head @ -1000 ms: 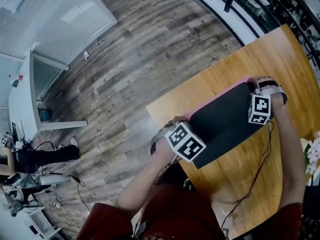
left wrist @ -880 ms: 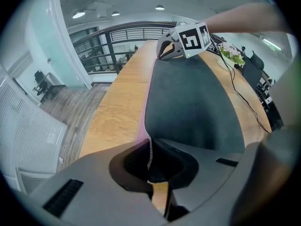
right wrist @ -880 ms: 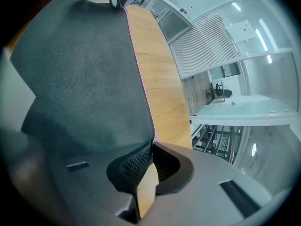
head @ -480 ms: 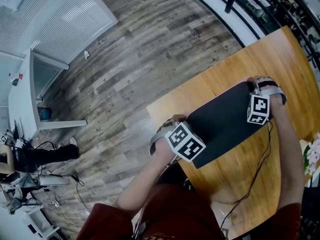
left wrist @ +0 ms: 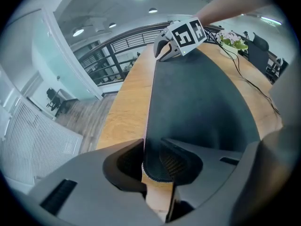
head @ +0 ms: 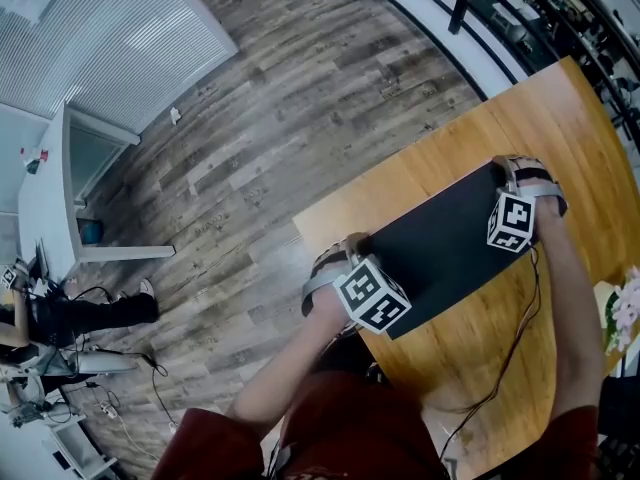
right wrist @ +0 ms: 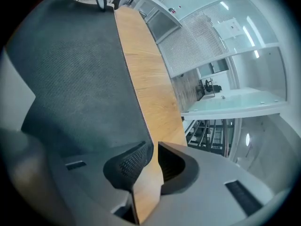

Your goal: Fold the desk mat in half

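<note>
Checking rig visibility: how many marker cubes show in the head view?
2: one cube at the desk mat's left end, the other cube at its right end. None looks hidden.

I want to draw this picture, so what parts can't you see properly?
- Head view: the underside of the desk mat, covered by its dark top layer.
- Head view: the flowers, cut off by the right edge.
- Head view: the person on the floor, mostly cut off by the left edge.
- Left gripper view: the flowers again, too small for detail.

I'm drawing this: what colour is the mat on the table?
Black; the desk mat shows best in the head view.
</note>
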The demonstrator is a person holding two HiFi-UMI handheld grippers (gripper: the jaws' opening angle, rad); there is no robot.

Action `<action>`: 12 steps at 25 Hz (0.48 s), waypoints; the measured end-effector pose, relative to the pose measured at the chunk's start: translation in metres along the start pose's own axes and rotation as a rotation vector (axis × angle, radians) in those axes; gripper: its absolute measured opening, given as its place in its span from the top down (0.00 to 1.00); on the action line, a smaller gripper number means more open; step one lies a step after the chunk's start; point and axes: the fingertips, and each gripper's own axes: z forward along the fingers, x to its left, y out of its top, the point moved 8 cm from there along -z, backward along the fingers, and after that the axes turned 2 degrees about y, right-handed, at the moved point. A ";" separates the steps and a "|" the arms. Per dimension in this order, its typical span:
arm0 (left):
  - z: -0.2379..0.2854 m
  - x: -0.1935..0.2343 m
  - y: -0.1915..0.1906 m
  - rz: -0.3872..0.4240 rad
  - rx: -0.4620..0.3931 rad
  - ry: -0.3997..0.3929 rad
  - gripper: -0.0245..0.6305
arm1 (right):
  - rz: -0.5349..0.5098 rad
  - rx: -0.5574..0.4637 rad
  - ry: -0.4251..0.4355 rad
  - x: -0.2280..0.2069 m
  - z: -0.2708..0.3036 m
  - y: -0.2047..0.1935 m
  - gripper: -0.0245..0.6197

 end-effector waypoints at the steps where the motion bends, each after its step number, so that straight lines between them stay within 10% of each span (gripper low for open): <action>1: -0.002 0.000 0.000 -0.003 -0.008 0.002 0.78 | 0.008 0.001 -0.005 -0.002 -0.002 0.000 0.83; 12: -0.005 -0.004 -0.006 -0.021 -0.058 0.054 0.82 | 0.225 -0.003 -0.088 -0.009 -0.020 0.001 0.80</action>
